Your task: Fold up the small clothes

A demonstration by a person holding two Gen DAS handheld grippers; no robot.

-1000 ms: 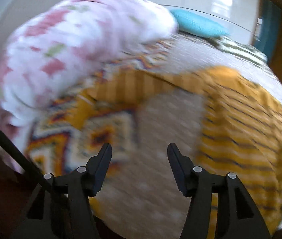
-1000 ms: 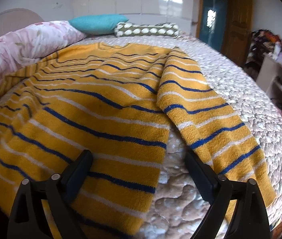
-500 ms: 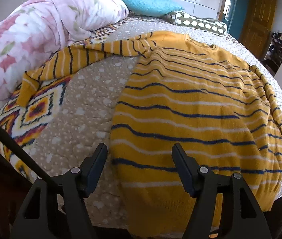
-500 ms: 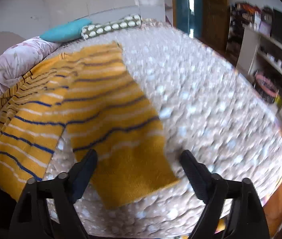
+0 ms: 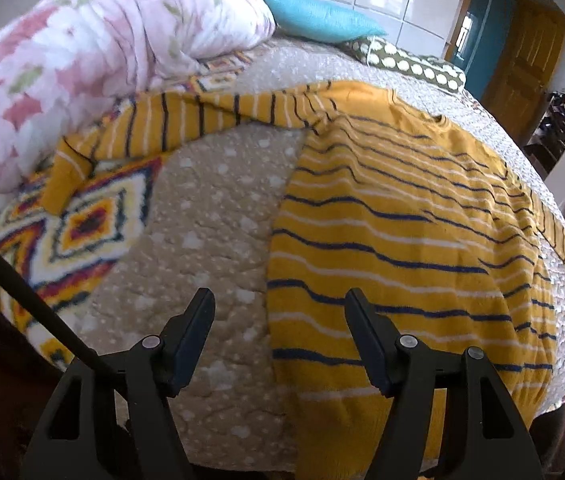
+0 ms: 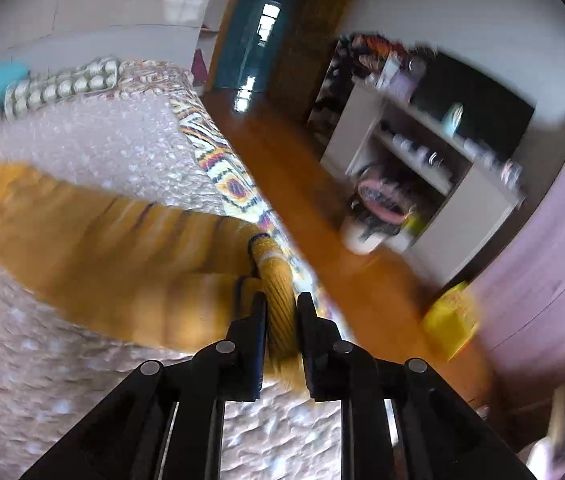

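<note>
Okay, my right gripper (image 6: 280,300) has just been closing and now pinches the ribbed cuff (image 6: 276,280) of the yellow striped sweater (image 5: 402,248), pads pressing the knit on both sides. That sleeve stretches away toward the left in the right wrist view, blurred, over the quilted beige bedspread (image 6: 82,380). Close beyond the cuff the bed edge drops to a wooden floor (image 6: 322,200); white shelving (image 6: 422,184) stands well apart across it, so room is open on that side.

My left gripper (image 5: 280,312) is spread with nothing between its fingers, hovering over the sweater's left side edge near the hem, one finger above bare bedspread, the other above knit. The sweater body lies flat, chunky yellow knit with thin navy and white stripes, hem at the near bed edge. Its other sleeve (image 5: 186,120) runs left toward a floral pink comforter (image 5: 102,60), bulky and rumpled, cuff lying on a woolly diamond-patterned blanket (image 5: 82,220). A teal pillow (image 5: 318,16) and a dotted bolster (image 5: 410,64) sit at the far end.
</note>
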